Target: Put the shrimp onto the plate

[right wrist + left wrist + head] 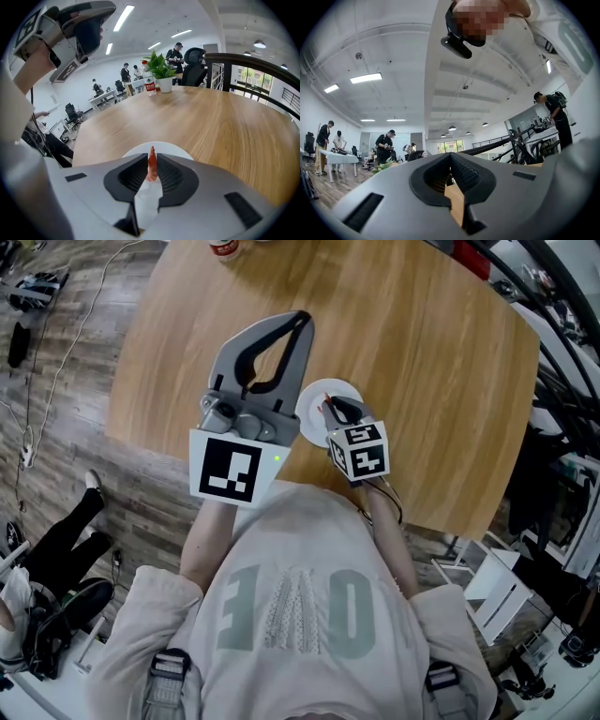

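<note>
The right hand-held gripper [151, 161] is clamping the shrimp [151, 166] between its 2 jaws, with the red tail poking out past the tips. In the head view it is sitting over the white plate [316, 397] on the wooden worktop [422, 352]. Neither view is showing whether the shrimp is touching the plate. The left hand-held gripper [298, 322] is raised beside it with its jaws together and nothing between them (its own view is taking in mostly ceiling).

Only the release seems to be left, and that is where things could go wrong:

1. If the jaws are opening while the shrimp is high above the plate, it could bounce or slide over the low rim onto the wood.
2. The grip is looking narrow, so the shrimp could twist or slip out early if the gripper is tilting.
3. The shrimp could cling to 1 pad and be carried off as the gripper is lifting away.
4. The raised left gripper is covering part of the plate in the head view, so the person could be misjudging the drop spot.
5. Pressing down too far could be nudging the light plate.
</note>
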